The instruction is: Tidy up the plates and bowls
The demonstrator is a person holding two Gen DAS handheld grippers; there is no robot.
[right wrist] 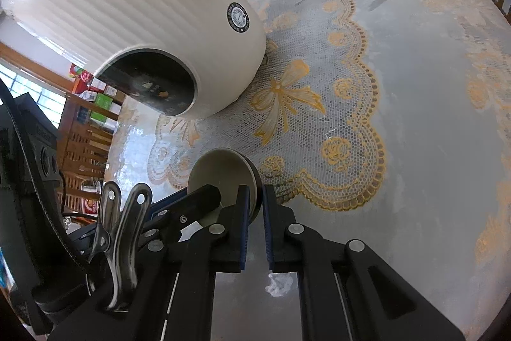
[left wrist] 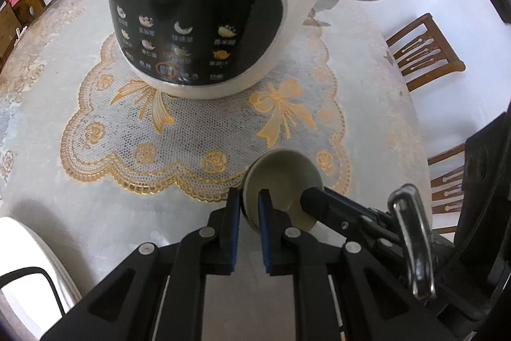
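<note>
On lace doily's [left wrist: 198,130] near edge, mid-table [right wrist: 431,123]: small greenish bowl [left wrist: 281,181]. Left gripper [left wrist: 249,197] and right gripper [right wrist: 255,197] both clamped on rim, opposite sides. Risk: uneven pull tips bowl, knocks white appliance [left wrist: 207,5] nearby.

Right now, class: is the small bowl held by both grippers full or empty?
Empty: the small bowl shows bare greenish inside, in the left gripper and right gripper views alike.

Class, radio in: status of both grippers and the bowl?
Left hand-held gripper and right hand-held gripper both clamp small bowl rim. Soy milk maker stands close behind.
</note>
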